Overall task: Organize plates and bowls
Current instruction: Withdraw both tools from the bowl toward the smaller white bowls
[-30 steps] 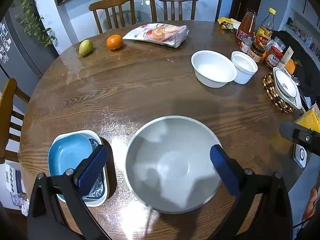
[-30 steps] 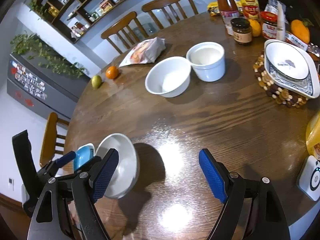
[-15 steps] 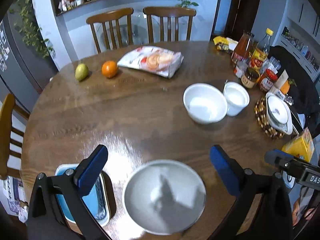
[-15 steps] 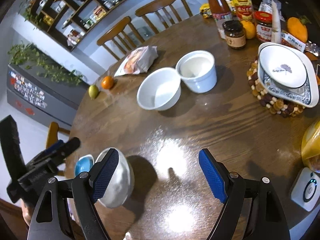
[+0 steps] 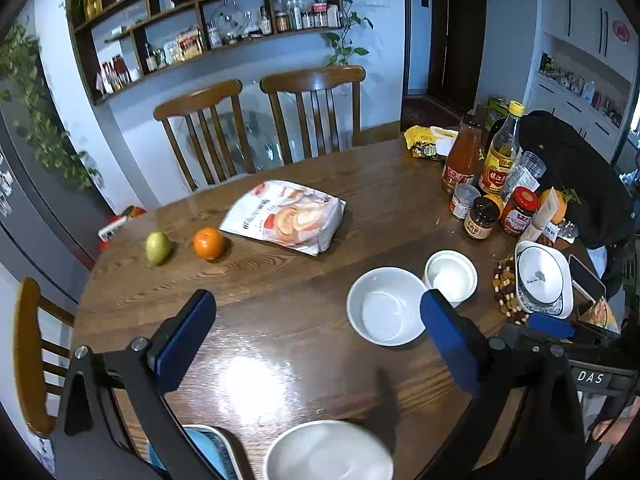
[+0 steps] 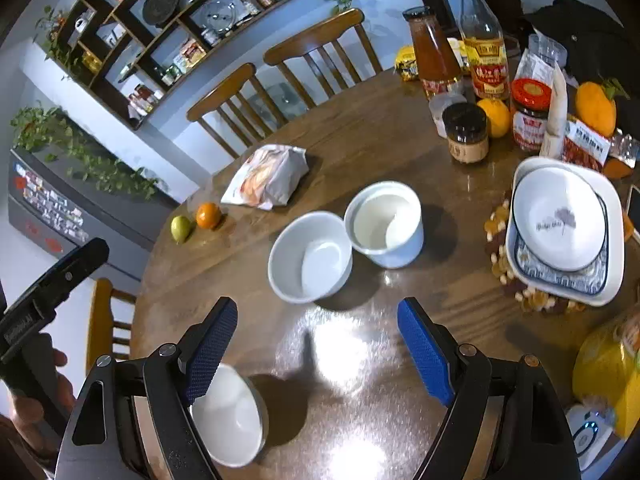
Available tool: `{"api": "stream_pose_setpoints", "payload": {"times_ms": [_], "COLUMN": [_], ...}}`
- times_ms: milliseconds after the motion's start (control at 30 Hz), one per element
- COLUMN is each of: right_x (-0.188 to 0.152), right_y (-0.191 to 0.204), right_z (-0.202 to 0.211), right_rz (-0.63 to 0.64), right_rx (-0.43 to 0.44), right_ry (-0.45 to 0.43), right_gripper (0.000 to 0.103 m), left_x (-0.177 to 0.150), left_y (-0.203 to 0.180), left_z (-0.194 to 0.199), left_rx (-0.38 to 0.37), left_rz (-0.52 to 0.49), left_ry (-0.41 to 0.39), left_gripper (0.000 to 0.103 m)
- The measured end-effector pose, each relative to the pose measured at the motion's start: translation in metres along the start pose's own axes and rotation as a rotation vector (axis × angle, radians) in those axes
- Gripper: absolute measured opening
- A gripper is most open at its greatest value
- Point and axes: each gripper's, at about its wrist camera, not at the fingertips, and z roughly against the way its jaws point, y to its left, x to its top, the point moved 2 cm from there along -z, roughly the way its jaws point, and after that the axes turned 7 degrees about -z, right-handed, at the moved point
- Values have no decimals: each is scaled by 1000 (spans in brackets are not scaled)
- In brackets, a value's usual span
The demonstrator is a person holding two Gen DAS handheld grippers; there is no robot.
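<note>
Both grippers are standing wide with nothing between their blue pads. Left gripper (image 5: 318, 344) is hovering above the round wooden table (image 5: 280, 280), clear of every dish. Right gripper (image 6: 316, 350) is likewise hanging empty over a bare, glossy patch of the tabletop.

Dishes are sitting as follows. One large white bowl (image 5: 328, 456) is resting at the near edge of the table, below the left gripper's span and partly cut off by the frame. Just beside it on the left, a blue dish (image 5: 200, 450) is lying inside a patterned rectangular plate, mostly hidden behind the left finger. Toward mid-table, a medium white bowl (image 6: 310, 258) and a small straight-walled white cup bowl (image 6: 384, 224) are standing upright, touching or nearly so. At the right side, a white bowl with a leaf print (image 6: 558, 218) is sitting nested on a blue-rimmed square plate (image 6: 564, 276), which is resting on a beaded trivet (image 6: 496, 256).

Other items are sitting well apart from the dishes: a pear (image 5: 158, 242), an orange (image 5: 209, 243), a snack bag (image 5: 284, 216), and a cluster of bottles and jars (image 6: 472, 76) at the far right.
</note>
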Motion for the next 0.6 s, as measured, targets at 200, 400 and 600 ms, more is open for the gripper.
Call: {"api": "stream_pose_setpoints", "payload": {"times_ms": [200, 400, 600], "right_x": [1, 0, 3], "right_y": [-8, -21, -32], "right_z": [-24, -46, -66], "right_rz": [-37, -75, -110], "right_rx": [-3, -16, -30], "right_ry": [43, 75, 90], "right_gripper": [83, 83, 83], "left_x": [-10, -11, -19], "left_y": [-7, -14, -15], "left_z": [-53, -93, -134], "left_rx": [-44, -51, -51], "left_rz": [7, -1, -4], "left_ry": [103, 166, 243], "left_gripper": [102, 102, 102]}}
